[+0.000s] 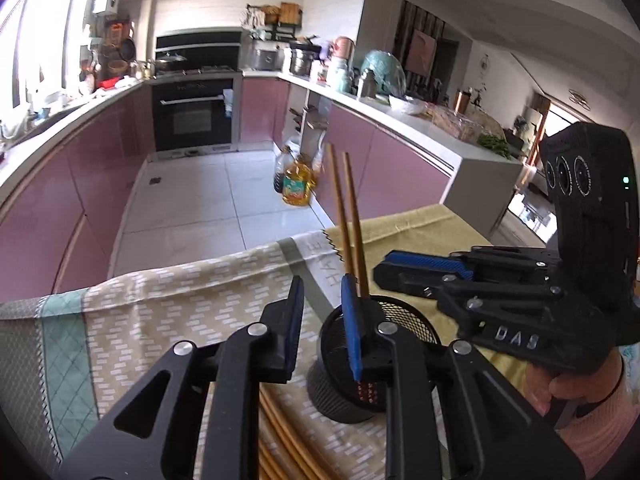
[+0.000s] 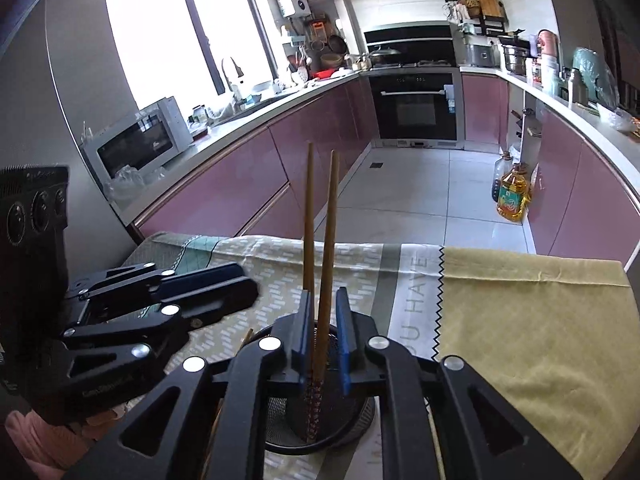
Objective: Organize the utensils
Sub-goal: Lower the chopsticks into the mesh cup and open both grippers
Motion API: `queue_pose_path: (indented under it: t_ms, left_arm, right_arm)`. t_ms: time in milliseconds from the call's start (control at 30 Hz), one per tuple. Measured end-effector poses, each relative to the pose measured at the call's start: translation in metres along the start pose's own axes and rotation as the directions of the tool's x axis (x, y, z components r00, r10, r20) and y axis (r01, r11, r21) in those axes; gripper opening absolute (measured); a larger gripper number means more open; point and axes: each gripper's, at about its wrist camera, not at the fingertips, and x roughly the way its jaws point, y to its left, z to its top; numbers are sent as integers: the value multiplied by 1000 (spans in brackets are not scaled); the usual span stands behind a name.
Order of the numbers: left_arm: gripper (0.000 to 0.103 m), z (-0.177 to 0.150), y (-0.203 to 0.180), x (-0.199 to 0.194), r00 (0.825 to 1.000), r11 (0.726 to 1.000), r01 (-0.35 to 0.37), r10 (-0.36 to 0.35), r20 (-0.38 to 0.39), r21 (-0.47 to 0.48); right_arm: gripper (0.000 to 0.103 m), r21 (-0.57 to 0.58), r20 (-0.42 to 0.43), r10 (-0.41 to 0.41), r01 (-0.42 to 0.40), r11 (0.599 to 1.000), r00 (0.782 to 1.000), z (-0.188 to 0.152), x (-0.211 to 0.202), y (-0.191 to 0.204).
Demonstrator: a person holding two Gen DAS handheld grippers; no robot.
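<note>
Two chopsticks (image 2: 320, 280) upright in mesh holder (image 1: 340, 384). Right claw (image 2: 324, 344) narrow, straddling them. Left claw (image 1: 322, 332) narrow, empty, at holder's 9 o'clock.

The holder (image 2: 320, 424) base is hidden behind the right gripper (image 2: 324, 340) in the right wrist view; in the left wrist view its near wall sits behind the left gripper (image 1: 324, 328) finger. The chopsticks' (image 2: 320, 248) lower ends vanish inside the mesh, so where they rest cannot be told. Loose chopsticks (image 1: 280, 440) on the cloth (image 1: 160, 308) run off the bottom edge, their number unclear. The cloth's print (image 2: 416, 296) is cut short by the gripper. The hand (image 1: 568, 392) on the right gripper is cropped at the frame's edge. Items on the far counter (image 1: 320, 60) are too small to tell
</note>
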Motion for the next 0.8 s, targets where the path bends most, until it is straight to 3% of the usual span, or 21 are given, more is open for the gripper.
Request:
queue_pose_path:
  t_ms: [67,133,333,533,667,800]
  left_arm:
    - [36,-4,2,-15,999,999,-34,35,33,-2]
    - [39,-11,4,-31,996,998,-63,62,68,6]
    - [49,-45,16,-61,991,992,-122,120,60,33]
    - [49,-92,35,-50,985,988,-154,155,-75,18]
    - [48,-123,43,-38,976,987,-160,159,-151,5]
    - [48,-142,45,-30,970,988,-152,148,-195,-6]
  right_arm:
    - [22,0,28,3,-3,1000,1000,-3,-9,1]
    - [32,-31,76,-5,7,999,997,-8,-26,8]
    - [43,-150,129,77,-57,987,989,-38,-66,42]
    - [42,-150,-25,153,-155,976,988,-78,-40,63]
    - [34,-95,-137,150,-163,982,979,-99,-3,66]
    - [29,-39,-197,134,-145,989,971,-115,19,60]
